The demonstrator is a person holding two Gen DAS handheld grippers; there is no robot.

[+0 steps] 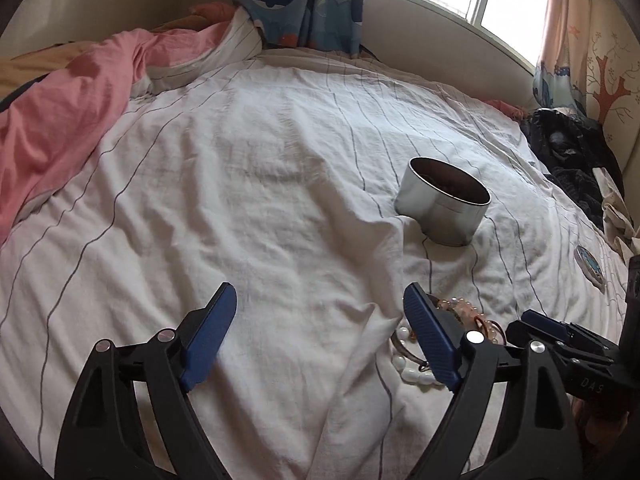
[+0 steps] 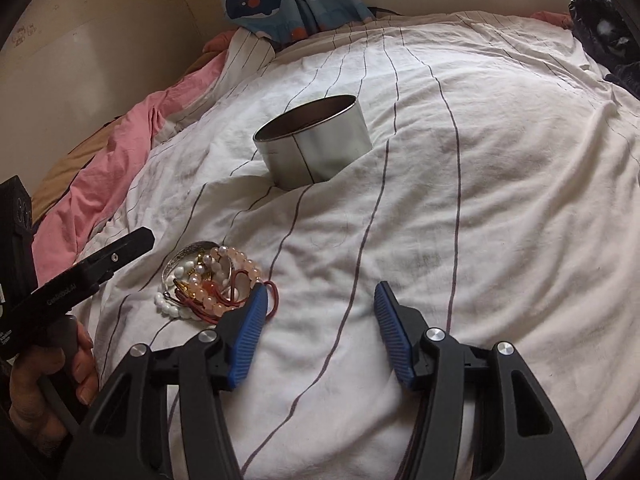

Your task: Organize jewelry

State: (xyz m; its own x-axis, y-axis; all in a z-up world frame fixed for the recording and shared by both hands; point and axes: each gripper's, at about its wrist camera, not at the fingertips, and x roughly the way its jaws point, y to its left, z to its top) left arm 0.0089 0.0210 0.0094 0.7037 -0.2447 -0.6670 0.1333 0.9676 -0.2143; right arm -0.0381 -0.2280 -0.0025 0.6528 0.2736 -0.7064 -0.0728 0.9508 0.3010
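Observation:
A heap of jewelry (image 2: pixel 212 280) lies on the white striped bed sheet (image 2: pixel 480 200): pink bead bracelets, white beads, a silver bangle and a red cord. Behind it an open round metal tin (image 2: pixel 316 144) stands sunk into the sheet. My right gripper (image 2: pixel 322 290) is open over bare sheet, and its left finger sits at the heap's right edge. My left gripper (image 1: pixel 320 296) is open wide with only sheet between its fingers. Its right finger hides part of the jewelry (image 1: pixel 456 312). The tin (image 1: pixel 444 204) stands beyond it.
A pink quilt (image 1: pixel 68 120) is bunched at the left. A whale-print curtain (image 1: pixel 300 0) hangs at the bed's far edge under a window. Dark clothes (image 1: pixel 568 152) lie at the right, near a round patterned disc (image 1: pixel 588 264). A hand (image 2: pixel 80 364) holds the left gripper.

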